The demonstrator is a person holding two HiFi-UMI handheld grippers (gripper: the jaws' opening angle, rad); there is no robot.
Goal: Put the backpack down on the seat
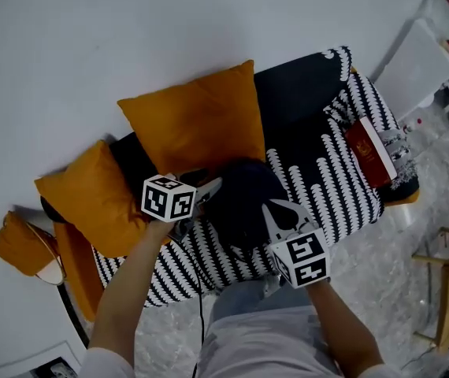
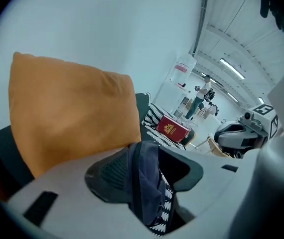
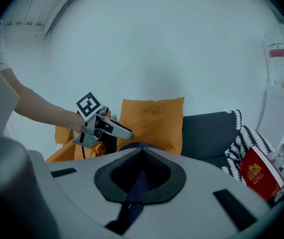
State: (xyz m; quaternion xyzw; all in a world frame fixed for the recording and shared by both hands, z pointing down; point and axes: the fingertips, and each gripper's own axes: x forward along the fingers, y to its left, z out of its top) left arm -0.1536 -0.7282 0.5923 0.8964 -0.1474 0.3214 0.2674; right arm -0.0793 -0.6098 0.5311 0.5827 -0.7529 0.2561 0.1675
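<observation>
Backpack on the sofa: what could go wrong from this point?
1. Fabric of the backpack sits between the open jaws of the left claw; pulling away could snag and drag it.
2. The right claw is shut on a strap; lifting now would likely tug the backpack toward the front edge of the seat.

Bare seat between backpack and book

left tool: jaws apart | backpack strap between | orange cushion behind
</observation>
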